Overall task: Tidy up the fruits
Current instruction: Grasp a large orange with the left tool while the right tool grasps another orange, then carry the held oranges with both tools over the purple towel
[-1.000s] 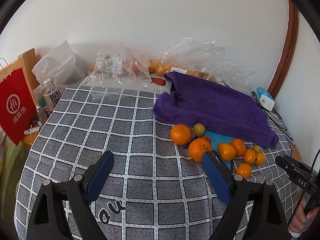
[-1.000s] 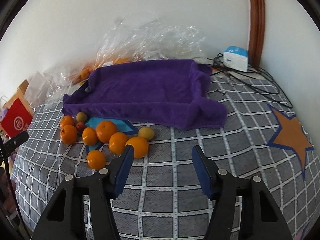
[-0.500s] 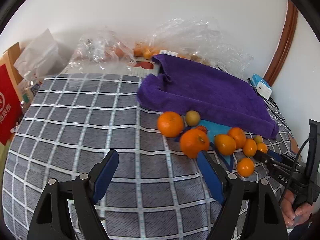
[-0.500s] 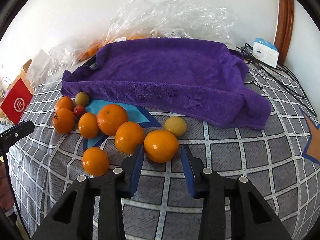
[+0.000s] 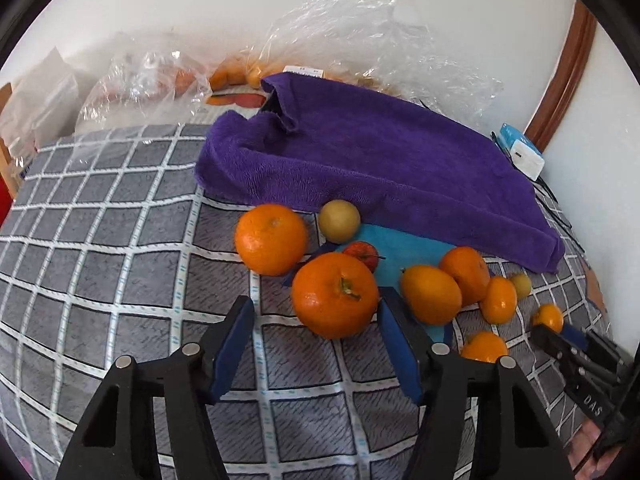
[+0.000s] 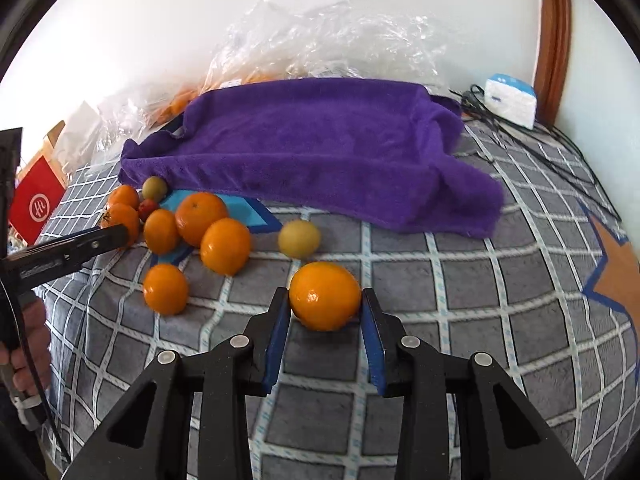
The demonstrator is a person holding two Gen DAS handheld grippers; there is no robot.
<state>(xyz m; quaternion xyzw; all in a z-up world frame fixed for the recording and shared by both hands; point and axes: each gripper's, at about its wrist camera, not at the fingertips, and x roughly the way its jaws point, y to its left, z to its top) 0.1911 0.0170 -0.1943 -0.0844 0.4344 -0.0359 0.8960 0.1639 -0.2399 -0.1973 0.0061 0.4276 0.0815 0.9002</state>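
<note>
Several oranges and small fruits lie on the grey checked cloth point(image 5: 120, 240) in front of a purple towel point(image 5: 360, 160). In the left wrist view my left gripper point(image 5: 316, 320) is open, its blue pads either side of a large stemmed orange point(image 5: 335, 295), the right pad touching it. Another orange point(image 5: 271, 239), a yellow-green fruit point(image 5: 339, 220) and a small red fruit point(image 5: 362, 252) lie just beyond. In the right wrist view my right gripper point(image 6: 325, 312) is shut on an orange point(image 6: 325, 296), both pads against its sides. The purple towel point(image 6: 320, 148) lies behind.
Clear plastic bags point(image 6: 320, 40) with more fruit sit behind the towel by the wall. A white-blue box point(image 6: 510, 98) and black cables point(image 6: 560, 144) are at the right. A red paper bag point(image 6: 36, 204) stands at the left. A yellow fruit point(image 6: 299, 238) lies ahead of the held orange.
Both grippers moved forward toward the fruit. The right gripper narrowed and closed on an orange. The left gripper came up around the large stemmed orange, still open.
</note>
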